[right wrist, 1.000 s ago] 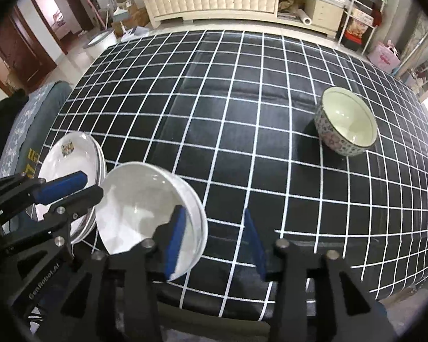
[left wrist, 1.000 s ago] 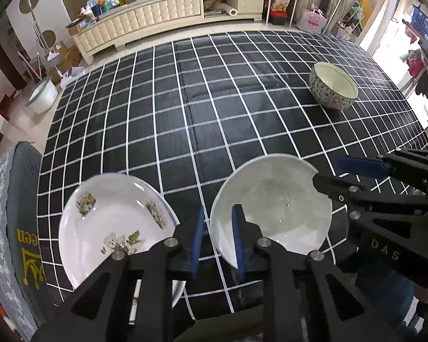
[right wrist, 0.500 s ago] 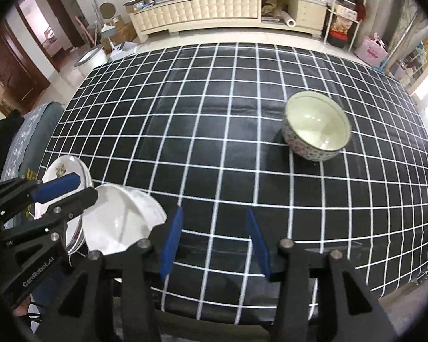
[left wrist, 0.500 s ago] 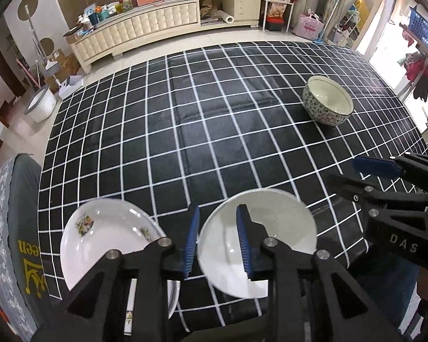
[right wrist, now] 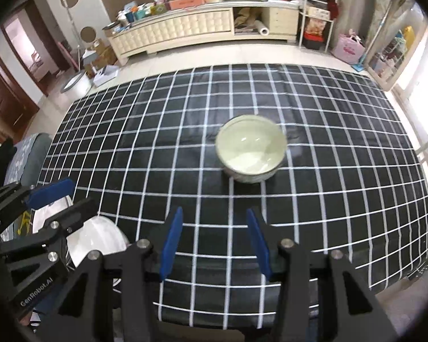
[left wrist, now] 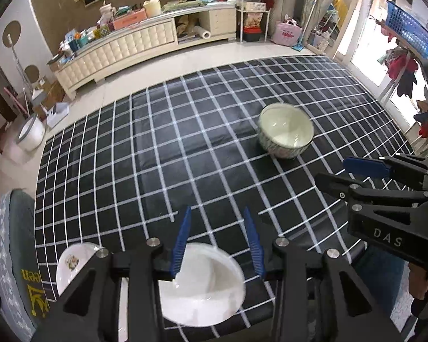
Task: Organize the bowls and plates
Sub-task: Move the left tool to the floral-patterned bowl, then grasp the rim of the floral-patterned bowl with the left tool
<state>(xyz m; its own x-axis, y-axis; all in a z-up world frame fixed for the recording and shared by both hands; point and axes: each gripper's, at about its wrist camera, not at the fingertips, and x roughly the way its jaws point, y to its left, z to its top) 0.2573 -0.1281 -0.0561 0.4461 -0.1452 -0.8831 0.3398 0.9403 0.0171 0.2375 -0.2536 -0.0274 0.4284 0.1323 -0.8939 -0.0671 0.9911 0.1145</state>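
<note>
with both my left gripper (left wrist: 218, 239) and right gripper (right wrist: 214, 242) spread wide and empty, white plate (left wrist: 205, 285) below the left one on the counter (right wrist: 157, 148), i judged the patterned bowl (right wrist: 251, 152) mid-counter next, requiring a rim-straddling reach.

Glossy glazed bowl (right wrist: 251, 149) and plate (left wrist: 205, 282), probably ceramic, on a smooth, faintly shiny checked tablecloth (right wrist: 157, 154).
</note>
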